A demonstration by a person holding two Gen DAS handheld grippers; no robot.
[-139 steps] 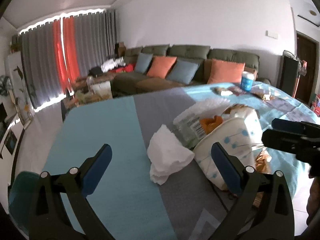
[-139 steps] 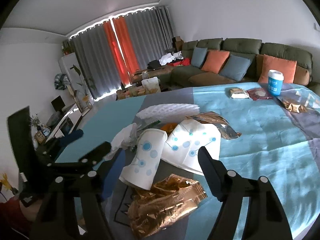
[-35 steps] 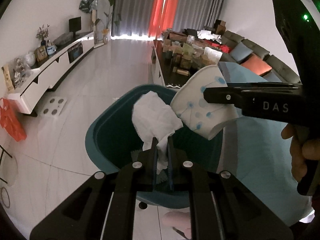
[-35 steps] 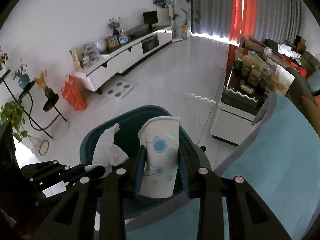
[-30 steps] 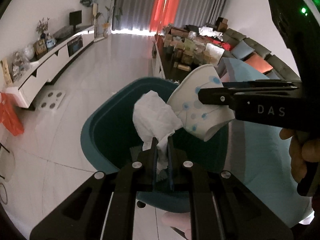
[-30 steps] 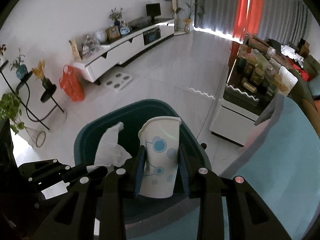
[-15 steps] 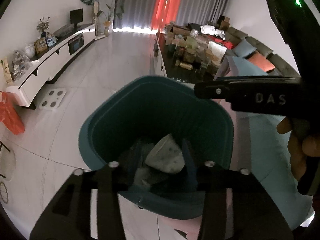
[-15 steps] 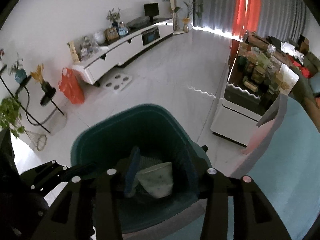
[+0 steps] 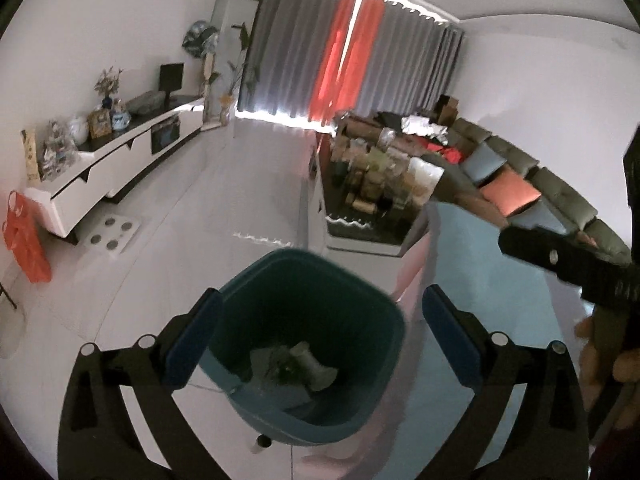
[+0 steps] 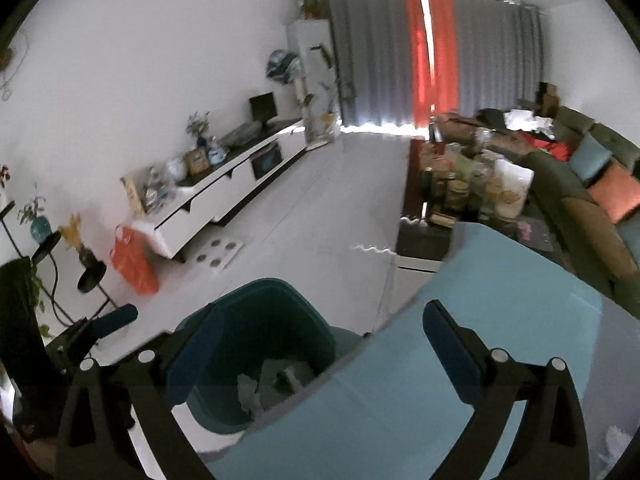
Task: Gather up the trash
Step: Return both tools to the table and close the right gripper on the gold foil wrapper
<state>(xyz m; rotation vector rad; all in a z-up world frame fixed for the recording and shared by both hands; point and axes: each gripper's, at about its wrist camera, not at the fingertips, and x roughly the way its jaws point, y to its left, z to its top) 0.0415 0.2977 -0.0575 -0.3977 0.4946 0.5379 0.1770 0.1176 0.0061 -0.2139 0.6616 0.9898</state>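
- The trash I am collecting lies at the bottom of the teal bin: crumpled pale paper and a paper cup, all blurred.
- From my left wrist view I look almost straight down into the bin and see its whole rim; the heap sits near the middle of its floor.
- From my right wrist view only the bin's near-left part shows, with a little of the trash inside; the light blue tabletop cuts across its right side.
- My left gripper hangs above the bin; its jaws have just been opening and now stand spread wide, with nothing between them.
- My right gripper sits over the tabletop's edge beside the bin; its jaws have also just been opening, now wide apart and holding nothing.
- The left view alone shows the right gripper from the side, with a hand on its handle at the far right.
- The right view alone shows one blue pad of the left gripper poking in from the left.
- Farther off, both views show the white floor, a low white sideboard, grey and red curtains and a green sofa.
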